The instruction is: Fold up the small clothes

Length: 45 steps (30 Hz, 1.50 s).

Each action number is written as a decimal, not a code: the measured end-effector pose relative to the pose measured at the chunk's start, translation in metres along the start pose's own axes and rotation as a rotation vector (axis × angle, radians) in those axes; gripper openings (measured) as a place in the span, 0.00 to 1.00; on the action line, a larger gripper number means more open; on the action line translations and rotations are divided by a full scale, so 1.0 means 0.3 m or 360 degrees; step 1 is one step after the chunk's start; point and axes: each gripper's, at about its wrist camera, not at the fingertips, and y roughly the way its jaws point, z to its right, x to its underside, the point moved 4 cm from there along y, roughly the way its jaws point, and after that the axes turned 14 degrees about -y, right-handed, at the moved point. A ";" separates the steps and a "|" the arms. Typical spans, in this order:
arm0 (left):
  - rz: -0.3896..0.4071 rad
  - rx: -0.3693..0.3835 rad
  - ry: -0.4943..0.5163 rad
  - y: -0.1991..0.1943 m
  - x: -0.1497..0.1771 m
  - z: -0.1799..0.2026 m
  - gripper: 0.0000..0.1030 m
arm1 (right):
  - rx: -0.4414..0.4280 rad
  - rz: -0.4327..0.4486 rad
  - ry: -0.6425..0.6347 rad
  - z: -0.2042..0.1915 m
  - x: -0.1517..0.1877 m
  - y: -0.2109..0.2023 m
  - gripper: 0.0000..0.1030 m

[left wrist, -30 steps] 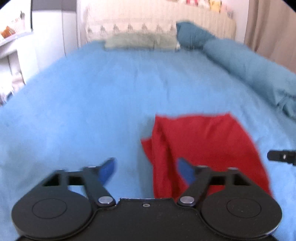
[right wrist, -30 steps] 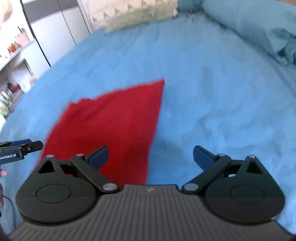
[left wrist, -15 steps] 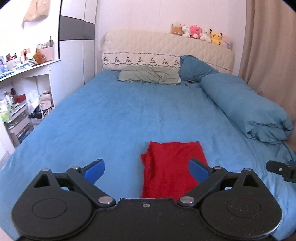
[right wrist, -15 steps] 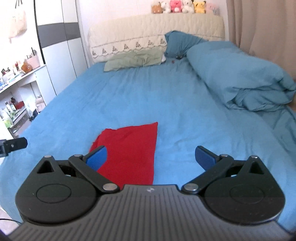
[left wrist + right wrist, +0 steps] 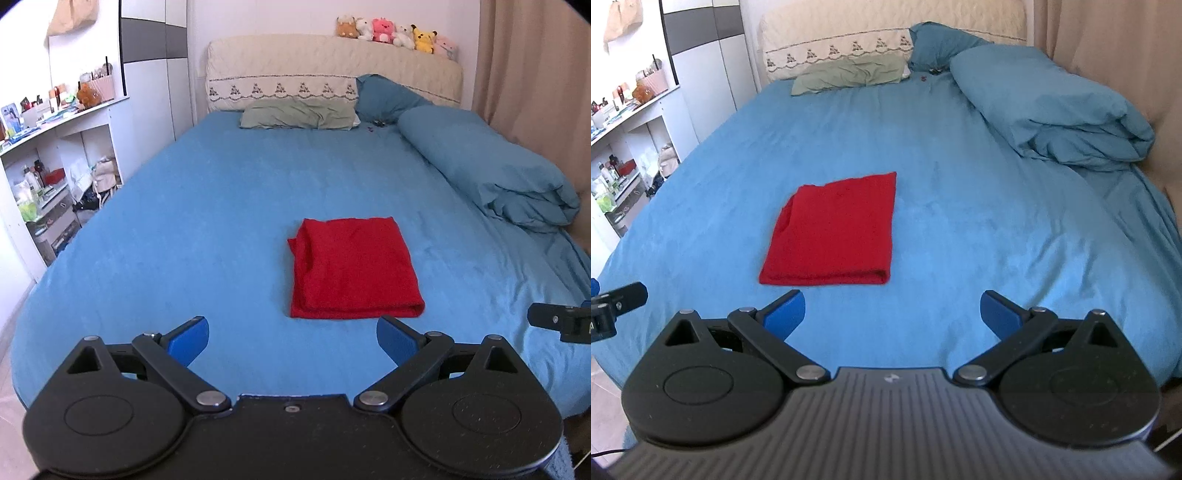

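Cloth (image 5: pixel 354 267), red, folded to a near-square packet, flat on the bed (image 5: pixel 207 221) near the foot edge, centre-right in the left view, centre-left in the right view (image 5: pixel 833 230). Rolled fold along the near edge; looser layers bunched and poking out at the left side. Far edge slightly ragged.

Left gripper (image 5: pixel 291 341) spread wide, empty, held above the foot of the bed, just short of the near fold. Right gripper (image 5: pixel 892 314) likewise spread, empty, near the cloth's right corner, not touching. Each gripper's tip visible at the edge of the other's view.

Judged: fold looks done or nearly so; step in hand probably release and check, or one more half-fold.

If tidying: pinch only the stray left layers, tuck inward, avoid dragging the whole packet across the sheet. If folding again: take both near corners at once, top and bottom layers together, lift low, carry to the far edge, match corners before letting go. Soft knit likely to slip and spring open; press flat after.

Duvet (image 5: pixel 495 170) well apart at right, pillow (image 5: pixel 299 116) far at the head; shelves (image 5: pixel 48 177) off to the left. No obstruction near the cloth.
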 end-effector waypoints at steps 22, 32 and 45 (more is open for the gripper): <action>0.0076 -0.0009 0.0106 -0.045 0.002 0.058 0.97 | 0.0051 0.0012 -0.0014 0.031 0.047 -0.052 1.00; 0.0080 -0.0009 0.0105 -0.052 -0.001 0.059 0.97 | 0.0040 0.0013 -0.0006 0.048 0.048 -0.053 1.00; 0.0088 -0.0007 0.0110 -0.059 -0.006 0.052 0.97 | 0.0036 0.0014 -0.0002 0.047 0.050 -0.053 1.00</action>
